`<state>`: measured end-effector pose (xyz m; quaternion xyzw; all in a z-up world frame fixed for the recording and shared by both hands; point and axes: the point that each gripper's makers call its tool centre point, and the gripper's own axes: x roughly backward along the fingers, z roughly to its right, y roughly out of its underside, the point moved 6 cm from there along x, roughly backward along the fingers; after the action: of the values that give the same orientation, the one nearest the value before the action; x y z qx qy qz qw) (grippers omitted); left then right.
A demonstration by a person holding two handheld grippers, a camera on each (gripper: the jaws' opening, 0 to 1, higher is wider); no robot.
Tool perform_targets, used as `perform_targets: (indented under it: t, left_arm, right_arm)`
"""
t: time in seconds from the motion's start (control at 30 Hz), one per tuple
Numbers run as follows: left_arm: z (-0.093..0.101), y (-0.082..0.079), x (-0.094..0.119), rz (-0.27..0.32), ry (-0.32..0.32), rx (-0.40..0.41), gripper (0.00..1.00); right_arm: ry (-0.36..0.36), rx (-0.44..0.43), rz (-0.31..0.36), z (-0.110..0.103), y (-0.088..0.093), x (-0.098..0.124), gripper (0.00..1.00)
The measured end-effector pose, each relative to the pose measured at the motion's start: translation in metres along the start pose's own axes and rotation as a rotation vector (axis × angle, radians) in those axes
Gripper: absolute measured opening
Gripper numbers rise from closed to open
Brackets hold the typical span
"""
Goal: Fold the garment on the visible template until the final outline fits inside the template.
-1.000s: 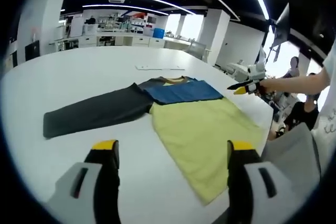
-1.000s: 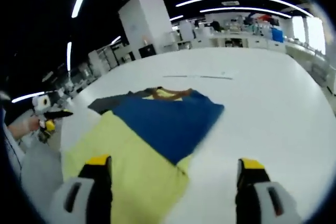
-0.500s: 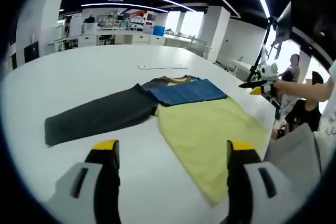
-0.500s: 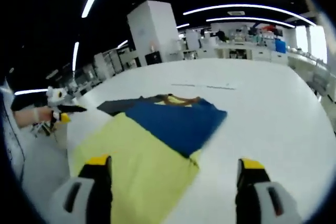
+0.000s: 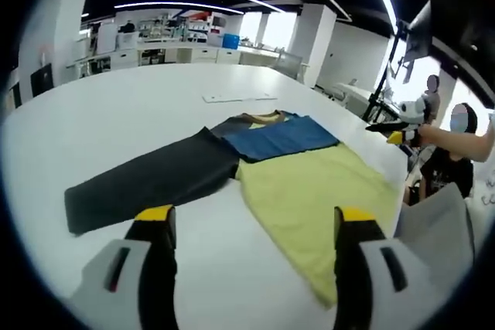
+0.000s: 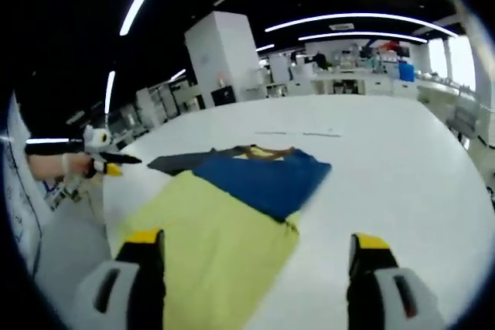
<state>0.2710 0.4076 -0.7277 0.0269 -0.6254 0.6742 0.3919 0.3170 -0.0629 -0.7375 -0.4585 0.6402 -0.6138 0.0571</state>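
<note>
White worktop (image 5: 116,106) spreads wide under both views, its pale surface carrying everything. On it, toward the near edge, lies the garment (image 5: 309,191), a shirt laid flat with a yellow-green body, a blue sleeve (image 5: 282,137) folded across the chest just below the collar, and a dark grey sleeve (image 5: 151,179) stretched straight out toward the worktop's left side in the left gripper view. In the right gripper view the garment (image 6: 209,229) shows with the blue sleeve (image 6: 267,179) uppermost and a strip of the dark sleeve beyond it. A thin pale strip (image 5: 236,98) lies flat well beyond the collar, toward the far edge. The left gripper (image 5: 247,218) hangs above the near edge with its yellow-tipped jaws spread apart, grasping nothing. The right gripper (image 6: 251,241) likewise hovers released over the yellow-green body, jaws wide; it also appears at the right of the left gripper view (image 5: 394,130), held out past the worktop's edge.
</note>
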Motion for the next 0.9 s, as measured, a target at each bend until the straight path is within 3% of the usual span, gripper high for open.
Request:
perform_targets:
  t: [0.3, 0.67, 0.9]
  left_arm:
    - [-0.029, 0.0, 0.005, -0.012, -0.037, 0.004, 0.81]
    - [-0.062, 0.007, 0.017, 0.05, -0.134, 0.083, 0.8]
    - [-0.099, 0.011, 0.029, 0.086, -0.246, 0.154, 0.79]
  right_arm:
    - [0.015, -0.014, 0.003, -0.003, 0.007, 0.012, 1.0]
    - [0.029, -0.038, 0.015, -0.015, 0.007, 0.022, 1.0]
    - [0.034, -0.033, 0.013, -0.026, 0.008, 0.027, 1.0]
